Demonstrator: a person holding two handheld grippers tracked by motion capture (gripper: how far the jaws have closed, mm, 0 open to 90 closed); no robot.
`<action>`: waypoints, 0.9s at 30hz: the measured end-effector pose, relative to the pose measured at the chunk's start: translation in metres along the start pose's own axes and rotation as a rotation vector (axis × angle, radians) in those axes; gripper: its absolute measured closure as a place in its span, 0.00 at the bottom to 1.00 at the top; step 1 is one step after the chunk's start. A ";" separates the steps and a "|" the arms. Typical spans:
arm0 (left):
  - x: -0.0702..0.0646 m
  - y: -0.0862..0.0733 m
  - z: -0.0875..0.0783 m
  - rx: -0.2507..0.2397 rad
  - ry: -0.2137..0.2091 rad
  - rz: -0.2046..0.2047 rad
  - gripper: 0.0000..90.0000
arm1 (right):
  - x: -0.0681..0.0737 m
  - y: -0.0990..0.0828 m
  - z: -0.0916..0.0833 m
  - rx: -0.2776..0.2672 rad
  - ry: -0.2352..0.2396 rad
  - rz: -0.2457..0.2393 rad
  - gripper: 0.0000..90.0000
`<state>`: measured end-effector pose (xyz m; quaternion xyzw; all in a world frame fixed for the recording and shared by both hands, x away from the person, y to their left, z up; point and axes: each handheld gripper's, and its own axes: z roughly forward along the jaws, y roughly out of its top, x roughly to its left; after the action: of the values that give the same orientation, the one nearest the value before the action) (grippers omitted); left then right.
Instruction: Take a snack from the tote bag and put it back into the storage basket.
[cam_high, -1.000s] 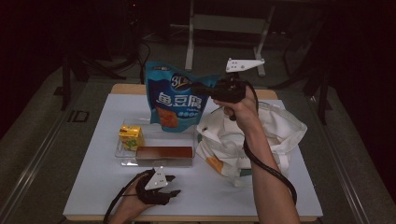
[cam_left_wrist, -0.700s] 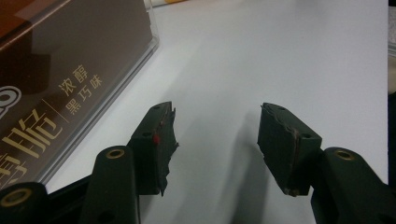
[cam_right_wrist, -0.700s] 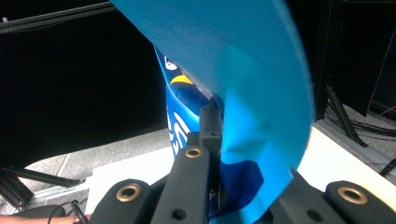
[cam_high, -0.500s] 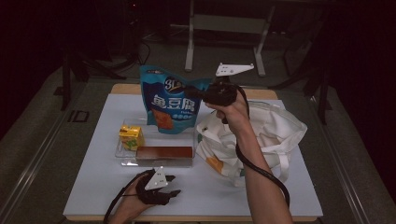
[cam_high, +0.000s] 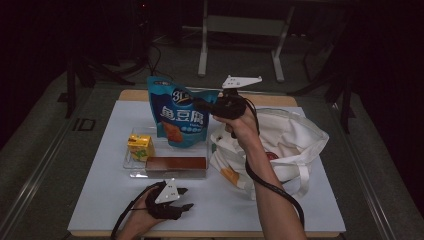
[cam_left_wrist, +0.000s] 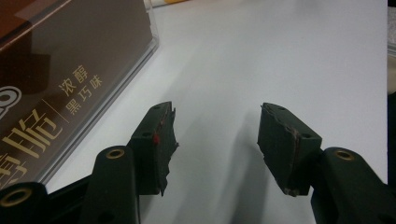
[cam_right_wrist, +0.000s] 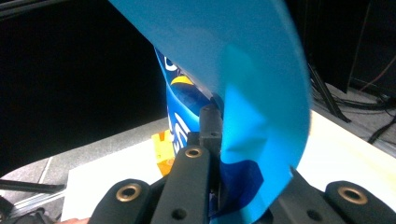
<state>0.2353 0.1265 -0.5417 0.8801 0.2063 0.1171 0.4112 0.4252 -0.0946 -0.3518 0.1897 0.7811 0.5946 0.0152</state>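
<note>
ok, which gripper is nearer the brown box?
Left. The left gripper rests on the table just in front of the brown box, jaws open. The right gripper is up behind it, shut on the blue bag.

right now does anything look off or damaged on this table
Yes: the left gripper has frayed, chipped pads with ragged edges. The blue snack bag, pinched in the right gripper, hangs tilted above the clear tray.

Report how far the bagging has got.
Done: something red already lies in the tote. In hand: the right gripper is shut on the blue pouch, held upright above the tray. Left: the yellow carton and brown box; the left gripper rests open.
</note>
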 end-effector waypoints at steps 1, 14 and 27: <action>0.000 0.000 0.000 0.000 0.000 0.000 0.51 | 0.000 -0.001 0.002 0.003 -0.002 0.005 1.00; 0.000 0.000 0.000 0.000 -0.001 -0.001 0.51 | 0.006 -0.015 0.020 0.014 -0.053 0.007 0.99; 0.000 0.000 0.000 -0.001 0.000 0.002 0.51 | 0.009 -0.030 0.038 0.026 -0.076 0.019 0.99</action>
<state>0.2355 0.1266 -0.5417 0.8802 0.2052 0.1175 0.4115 0.4177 -0.0635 -0.3889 0.2196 0.7858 0.5771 0.0370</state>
